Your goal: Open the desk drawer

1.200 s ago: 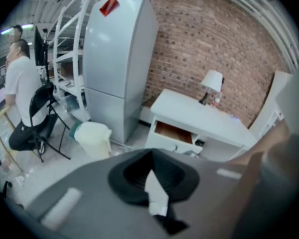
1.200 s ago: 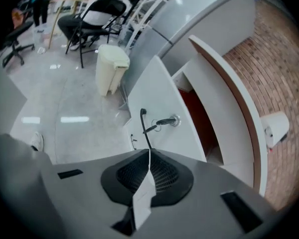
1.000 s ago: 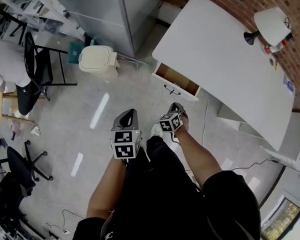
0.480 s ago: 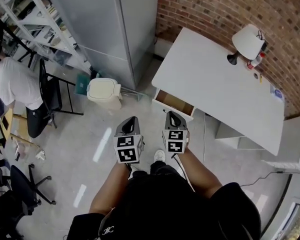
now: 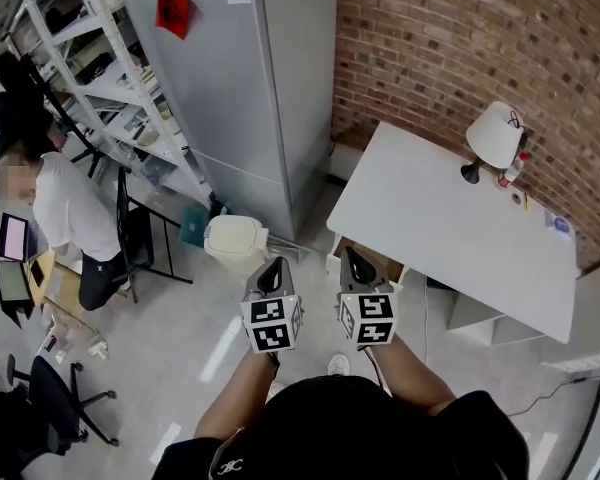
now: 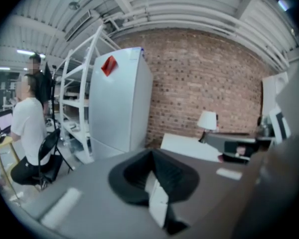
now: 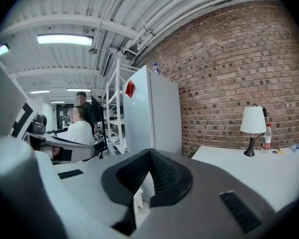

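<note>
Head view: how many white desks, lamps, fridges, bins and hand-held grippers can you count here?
White desk: 1
Lamp: 1
Grey fridge: 1
Cream bin: 1
Grippers: 2, the left gripper and the right gripper
Total: 6

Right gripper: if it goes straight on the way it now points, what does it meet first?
Probably the tall grey cabinet, near its edge beside the red brick wall; depth is unclear. The white desk lies right of that line.
</note>
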